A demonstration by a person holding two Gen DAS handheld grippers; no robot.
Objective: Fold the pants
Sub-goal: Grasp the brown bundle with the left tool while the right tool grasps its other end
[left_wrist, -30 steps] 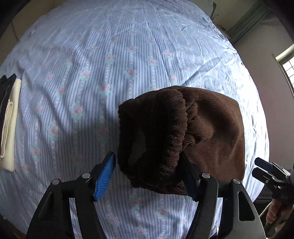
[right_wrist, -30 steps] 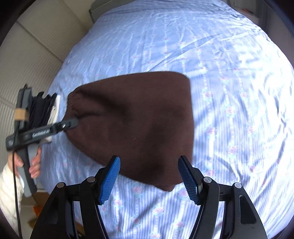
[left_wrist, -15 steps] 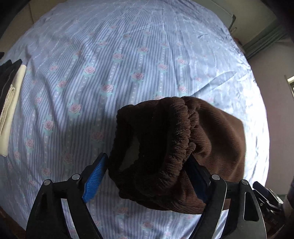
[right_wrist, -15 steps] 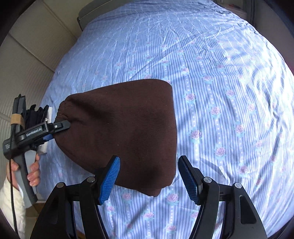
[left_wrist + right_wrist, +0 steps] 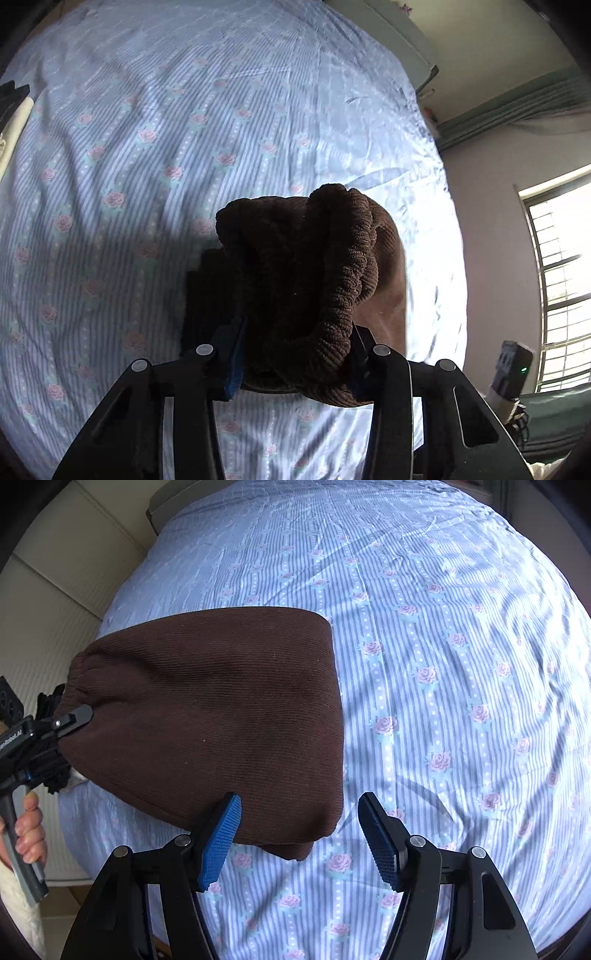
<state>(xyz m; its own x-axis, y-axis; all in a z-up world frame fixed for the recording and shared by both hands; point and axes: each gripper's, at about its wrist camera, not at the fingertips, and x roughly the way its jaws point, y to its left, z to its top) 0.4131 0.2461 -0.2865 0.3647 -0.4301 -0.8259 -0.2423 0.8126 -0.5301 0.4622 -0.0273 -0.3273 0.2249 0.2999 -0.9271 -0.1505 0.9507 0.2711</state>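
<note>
Your left gripper [image 5: 295, 354] has its jaws pinched on the bunched elastic waistband of the brown pants [image 5: 221, 716]. In the left wrist view that ribbed band bulges up between the two fingers and hides most of the blue pads. In the right wrist view the same gripper [image 5: 79, 716] bites the pants at their left edge, with your left hand [image 5: 29, 829] wrapped round its handle.

The pants lie folded into a broad flat panel on the bed [image 5: 461, 664], over a blue striped sheet with pink roses, their lower corner reaching down between your right fingers.

Your right gripper [image 5: 299, 834] hovers over that corner with its jaws spread wide, gripping nothing.

A stack of dark and cream clothes [image 5: 14, 110] sits at the bed's left edge.
</note>
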